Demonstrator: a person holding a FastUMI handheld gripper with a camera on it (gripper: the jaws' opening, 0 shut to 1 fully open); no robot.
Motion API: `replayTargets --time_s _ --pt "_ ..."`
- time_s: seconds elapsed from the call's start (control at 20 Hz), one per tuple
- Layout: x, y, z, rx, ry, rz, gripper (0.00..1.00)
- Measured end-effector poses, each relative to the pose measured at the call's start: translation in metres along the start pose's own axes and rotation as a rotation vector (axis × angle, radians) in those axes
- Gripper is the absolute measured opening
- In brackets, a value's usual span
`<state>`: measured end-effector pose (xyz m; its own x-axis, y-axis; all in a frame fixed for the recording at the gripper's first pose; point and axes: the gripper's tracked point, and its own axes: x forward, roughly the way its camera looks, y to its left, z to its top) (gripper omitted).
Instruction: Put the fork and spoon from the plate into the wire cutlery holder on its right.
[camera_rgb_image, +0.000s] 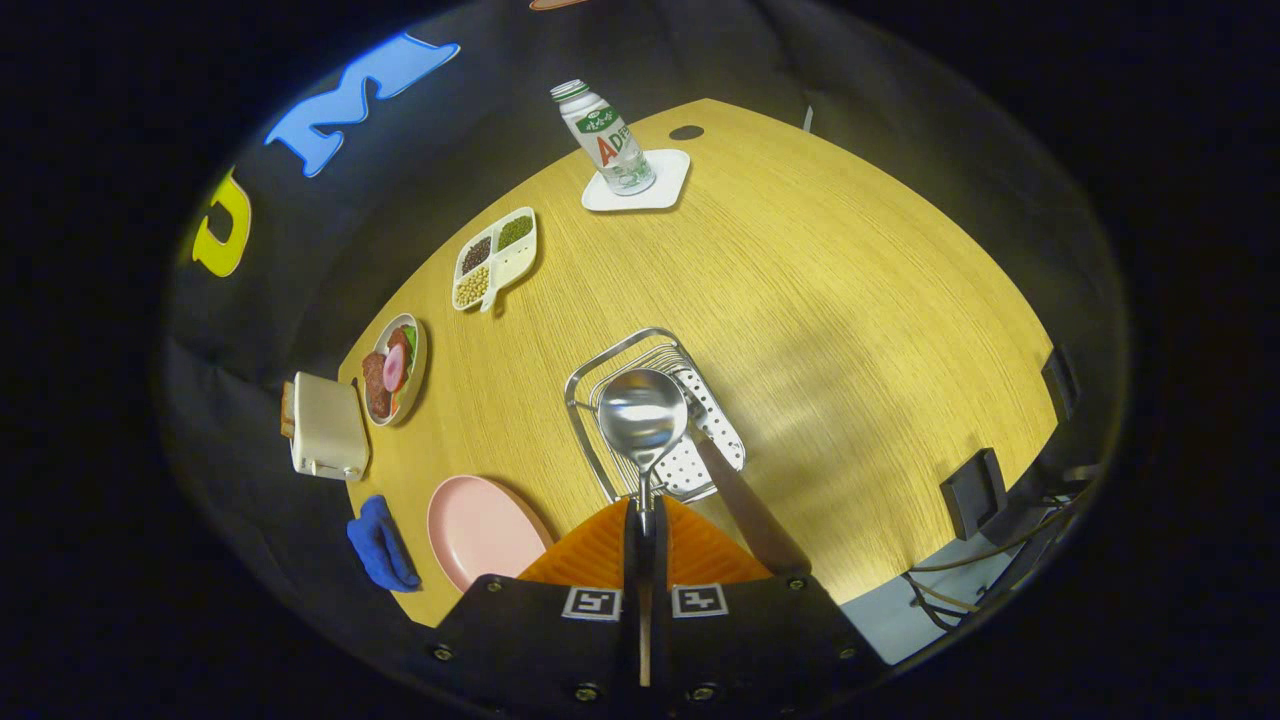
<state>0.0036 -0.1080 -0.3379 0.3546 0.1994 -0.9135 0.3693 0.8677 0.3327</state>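
My gripper (645, 522) is shut on the thin neck of a metal spoon (642, 410). The spoon's shiny bowl points ahead and hangs above the wire cutlery holder (583, 388), which stands on the wooden table just beyond the fingers. A brown handle (748, 505) sticks out of the holder toward me, to the right of the spoon; its head is hidden inside, so I cannot tell that it is the fork. The pink plate (480, 530) lies left of the holder with nothing on it.
Farther back stand a bottle (603, 138) on a white coaster (665, 185) and a divided dish of beans (495, 258). Left of the plate are a plate of food (393, 370), a toaster (326, 428) and a blue cloth (380, 545). Black boxes (972, 492) sit at the table's right edge.
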Motion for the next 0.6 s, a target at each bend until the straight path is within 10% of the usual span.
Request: replayTargets --time_s 0.3,0.5,0.6 --pt "-0.005 0.011 0.008 0.028 -0.037 0.035 0.21" --pt "-0.008 0.020 0.013 0.033 -0.070 0.047 1.00" --pt "-0.010 0.022 0.013 0.034 -0.074 0.048 0.98"
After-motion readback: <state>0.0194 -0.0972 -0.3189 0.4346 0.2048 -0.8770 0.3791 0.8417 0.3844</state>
